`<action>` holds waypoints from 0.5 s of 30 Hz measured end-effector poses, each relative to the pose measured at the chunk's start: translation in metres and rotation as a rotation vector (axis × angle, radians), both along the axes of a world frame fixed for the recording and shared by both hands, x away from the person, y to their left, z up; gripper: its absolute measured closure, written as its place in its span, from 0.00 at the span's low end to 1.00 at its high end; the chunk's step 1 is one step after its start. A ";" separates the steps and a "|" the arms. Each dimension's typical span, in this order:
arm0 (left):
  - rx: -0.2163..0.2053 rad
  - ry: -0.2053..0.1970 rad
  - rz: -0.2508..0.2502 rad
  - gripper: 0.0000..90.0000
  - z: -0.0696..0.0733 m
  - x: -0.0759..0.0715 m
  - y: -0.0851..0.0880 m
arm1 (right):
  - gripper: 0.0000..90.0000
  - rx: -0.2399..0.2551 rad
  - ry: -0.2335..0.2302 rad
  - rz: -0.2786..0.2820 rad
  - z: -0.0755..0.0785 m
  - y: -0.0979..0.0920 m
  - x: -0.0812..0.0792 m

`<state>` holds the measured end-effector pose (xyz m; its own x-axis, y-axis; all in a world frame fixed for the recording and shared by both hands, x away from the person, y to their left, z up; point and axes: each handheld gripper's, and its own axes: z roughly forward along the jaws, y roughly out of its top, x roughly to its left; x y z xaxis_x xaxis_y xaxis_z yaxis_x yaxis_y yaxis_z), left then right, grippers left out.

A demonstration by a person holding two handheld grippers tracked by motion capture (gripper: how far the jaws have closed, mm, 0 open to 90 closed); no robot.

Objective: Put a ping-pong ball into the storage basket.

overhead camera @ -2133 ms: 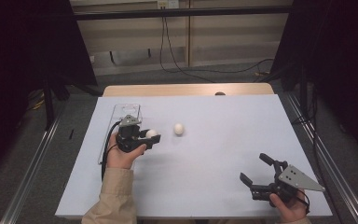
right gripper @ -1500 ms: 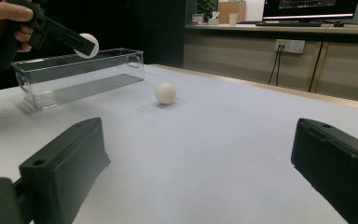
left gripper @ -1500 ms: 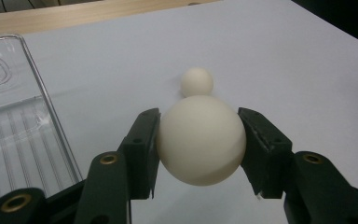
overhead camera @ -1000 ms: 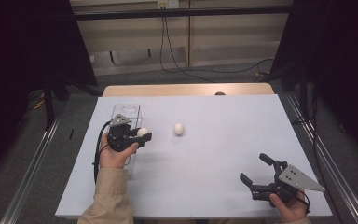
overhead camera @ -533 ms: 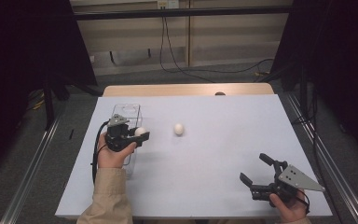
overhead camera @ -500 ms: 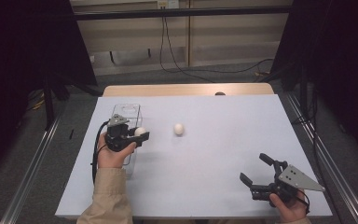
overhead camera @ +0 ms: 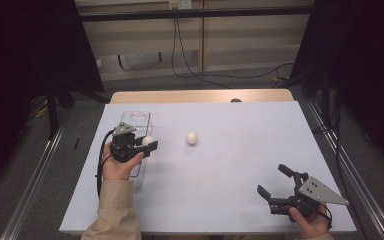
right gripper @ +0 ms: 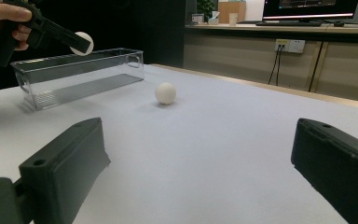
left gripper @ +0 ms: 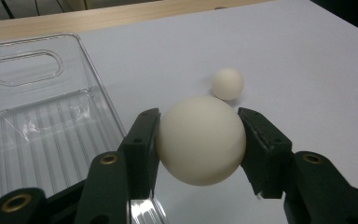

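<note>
We have the held ball (left gripper: pixel 200 140) at centre frame in the left gripper view, clamped between the left gripper (left gripper: pixel 198 149) jaws just right of the clear bin (left gripper: pixel 42 126). We should carry it over the bin's open top, lower it, then release gently. A second ball (overhead camera: pixel 192 138) lies mid-table. Our right gripper (overhead camera: pixel 279 186), lower right, stands apart and empty. We can read no writing.

Even light from above, dark surroundings
The tabletop (overhead camera: pixel 230 165) is bright with soft shadows; the clear box (left gripper: pixel 42 116) shows small glare.
</note>
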<state>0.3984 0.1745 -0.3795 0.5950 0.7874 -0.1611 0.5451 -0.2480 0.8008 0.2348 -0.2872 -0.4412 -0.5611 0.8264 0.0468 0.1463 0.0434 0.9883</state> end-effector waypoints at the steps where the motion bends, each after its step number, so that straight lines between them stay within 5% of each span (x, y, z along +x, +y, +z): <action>1: 0.001 0.000 0.001 0.57 0.000 0.000 0.000 | 0.03 0.000 0.000 0.000 0.000 0.000 0.000; 15: 0.007 0.000 0.011 0.57 -0.001 0.000 0.004 | 0.03 0.000 0.000 0.000 0.000 0.000 0.000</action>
<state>0.3987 0.1786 -0.3801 0.5860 0.7952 -0.1558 0.5482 -0.2474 0.7989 0.2346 -0.2873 -0.4411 -0.5615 0.8262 0.0463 0.1460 0.0438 0.9883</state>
